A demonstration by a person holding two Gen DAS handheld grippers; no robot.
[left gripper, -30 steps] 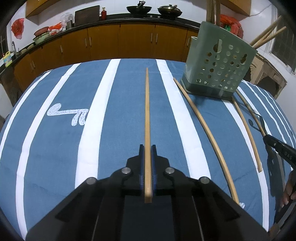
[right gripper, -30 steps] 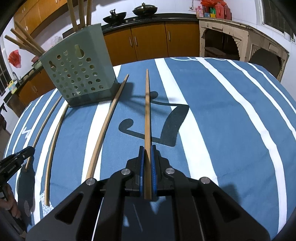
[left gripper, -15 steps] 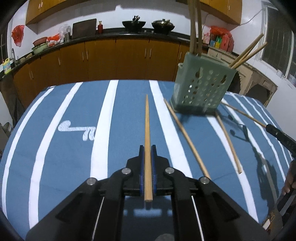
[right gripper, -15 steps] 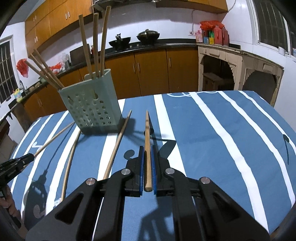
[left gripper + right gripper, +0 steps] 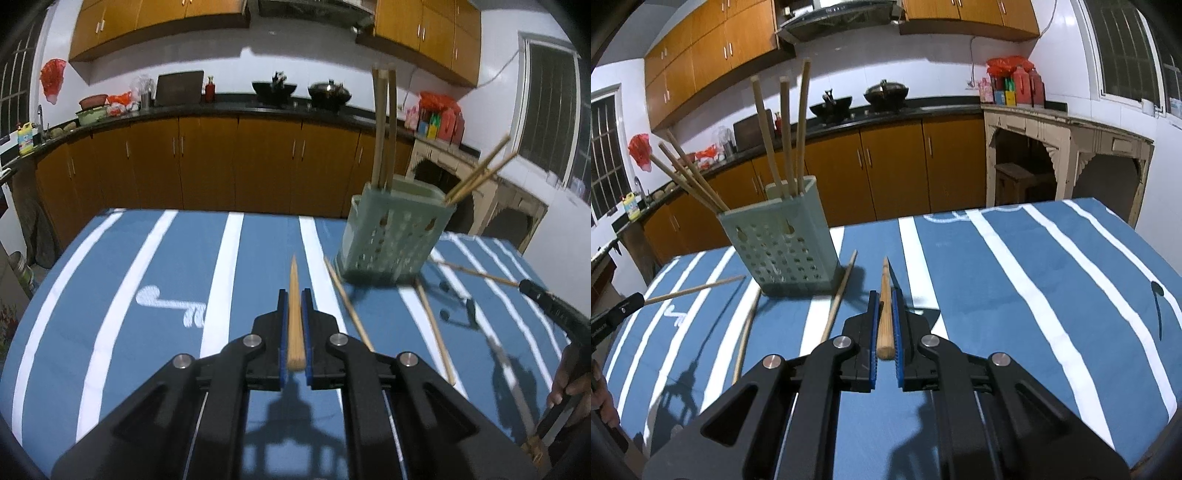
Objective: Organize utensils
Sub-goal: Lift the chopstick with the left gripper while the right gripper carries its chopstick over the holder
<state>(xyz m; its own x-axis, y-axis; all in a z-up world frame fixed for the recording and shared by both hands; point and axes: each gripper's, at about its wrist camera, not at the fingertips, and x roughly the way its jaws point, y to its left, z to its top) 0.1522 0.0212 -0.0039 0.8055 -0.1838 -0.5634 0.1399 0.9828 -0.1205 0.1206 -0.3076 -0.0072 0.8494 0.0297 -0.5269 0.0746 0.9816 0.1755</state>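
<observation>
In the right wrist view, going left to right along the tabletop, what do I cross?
left gripper holding a chopstick → loose chopstick lying on the cloth → green holder → second loose chopstick → right gripper shut on its chopstick → bare striped tablecloth.

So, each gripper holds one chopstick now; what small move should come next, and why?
Probably carry both chopsticks toward the green perforated holder and tip them point-down over its open top. The left gripper and right gripper are each shut on a chopstick lifted off the striped cloth.
</observation>
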